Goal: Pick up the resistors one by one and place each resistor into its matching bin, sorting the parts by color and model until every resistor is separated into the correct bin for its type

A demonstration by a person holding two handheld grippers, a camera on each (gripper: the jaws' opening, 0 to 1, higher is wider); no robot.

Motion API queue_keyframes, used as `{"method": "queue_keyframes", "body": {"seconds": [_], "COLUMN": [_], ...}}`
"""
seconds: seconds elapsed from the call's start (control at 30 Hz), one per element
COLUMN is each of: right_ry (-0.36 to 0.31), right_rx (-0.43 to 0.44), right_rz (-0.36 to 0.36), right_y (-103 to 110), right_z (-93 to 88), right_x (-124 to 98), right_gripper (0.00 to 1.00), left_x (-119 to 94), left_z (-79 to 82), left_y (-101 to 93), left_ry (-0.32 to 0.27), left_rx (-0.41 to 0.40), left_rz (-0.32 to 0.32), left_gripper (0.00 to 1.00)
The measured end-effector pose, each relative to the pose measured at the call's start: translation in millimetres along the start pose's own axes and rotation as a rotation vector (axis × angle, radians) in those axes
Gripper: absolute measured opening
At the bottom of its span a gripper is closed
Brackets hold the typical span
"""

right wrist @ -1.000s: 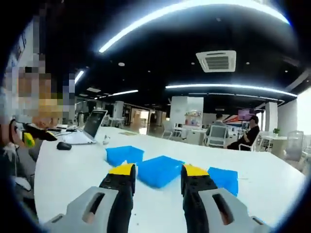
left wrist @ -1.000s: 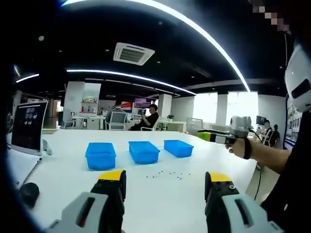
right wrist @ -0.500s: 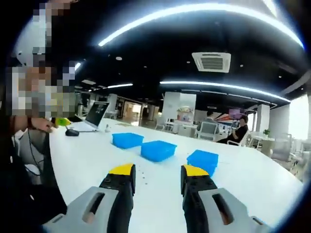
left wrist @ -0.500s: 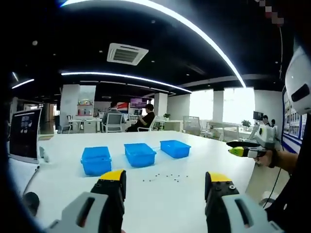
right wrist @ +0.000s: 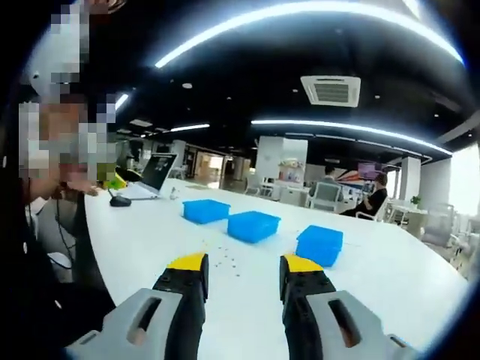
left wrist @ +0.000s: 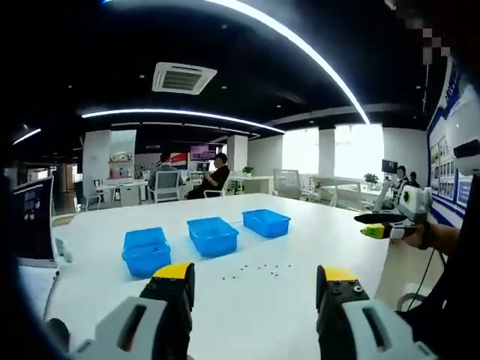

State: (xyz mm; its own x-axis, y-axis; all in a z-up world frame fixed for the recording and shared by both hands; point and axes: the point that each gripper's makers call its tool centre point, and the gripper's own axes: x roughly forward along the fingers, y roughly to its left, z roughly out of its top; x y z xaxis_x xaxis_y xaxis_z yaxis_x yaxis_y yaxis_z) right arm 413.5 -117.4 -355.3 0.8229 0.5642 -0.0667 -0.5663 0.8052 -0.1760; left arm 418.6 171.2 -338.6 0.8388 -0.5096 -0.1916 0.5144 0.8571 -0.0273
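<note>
**Three blue bins, loose resistors, both grippers spread and empty**

Although screens and wall posters appear in both views, no brand, label or writing on them is sharp enough to read.

Three blue rectangular plastic bins stand in a row on the white tabletop (left wrist: 300, 247). In the left gripper view they are the near-left bin (left wrist: 145, 251), the middle bin (left wrist: 213, 235) and the far-right bin (left wrist: 266, 223), each apart from its neighbour. In the right gripper view the same three show (seen from another angle).

Tiny dark resistors (left wrist: 255, 270) lie scattered loose on the table just in front of the bins, too small to count or to tell by colour or model. In the right gripper view they show as specks between the jaws and the bins. None can be seen inside a bin.

The left gripper (left wrist: 255, 281), grey with yellow-capped black jaws, hangs above the table with its jaws spread wide and nothing between them. The right gripper (right wrist: 244, 274), of the same make, also has its jaws parted and bare. It also shows at the right edge of the left gripper view, held in a hand (left wrist: 431, 236) beyond the table edge.

An open laptop (right wrist: 154, 176) and a black mouse (right wrist: 120, 200) sit at the table's far end.
</note>
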Motion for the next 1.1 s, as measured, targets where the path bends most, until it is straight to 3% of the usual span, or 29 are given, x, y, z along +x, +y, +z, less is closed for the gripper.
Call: {"method": "queue_keyframes", "body": {"seconds": [0.2, 0.27, 0.4, 0.47, 0.63, 0.73, 0.83, 1.1], "right_ry": [0.013, 0.023, 0.039, 0.053, 0.192, 0.224, 0.259, 0.324], "right_rx": [0.001, 0.000, -0.012, -0.021, -0.082, -0.068, -0.055, -0.026], "right_rz": [0.005, 0.002, 0.007, 0.019, 0.037, 0.041, 0.045, 0.069], "right_y": [5, 4, 7, 11, 18, 20, 19, 18], "right_z": [-3.8, -6.5, -10.0, -12.4, -28.9, -26.6, -25.8, -26.7], "right_x": [-13, -15, -20, -21, -24, -22, -21, -19], "right_gripper": [0.39, 0.39, 0.39, 0.39, 0.37, 0.37, 0.35, 0.35], "left_x": [27, 38, 59, 69, 90, 96, 102, 109], "left_z": [-3.0, -1.6, -2.6, -6.6, -17.9, -20.3, -16.6, -17.2], "left_y": [7.3, 11.8, 8.9, 7.3, -2.0, -10.6, -15.5, -13.9], "left_ry": [0.150, 0.188, 0.273, 0.337, 0.481, 0.520, 0.516, 0.594], "left_rx": [0.124, 0.134, 0.151, 0.197, 0.260, 0.302, 0.330, 0.384], "left_rz": [-0.092, -0.099, -0.170, -0.207, -0.287, -0.308, -0.327, -0.344], "left_gripper": [0.63, 0.62, 0.61, 0.61, 0.59, 0.59, 0.61, 0.62]}}
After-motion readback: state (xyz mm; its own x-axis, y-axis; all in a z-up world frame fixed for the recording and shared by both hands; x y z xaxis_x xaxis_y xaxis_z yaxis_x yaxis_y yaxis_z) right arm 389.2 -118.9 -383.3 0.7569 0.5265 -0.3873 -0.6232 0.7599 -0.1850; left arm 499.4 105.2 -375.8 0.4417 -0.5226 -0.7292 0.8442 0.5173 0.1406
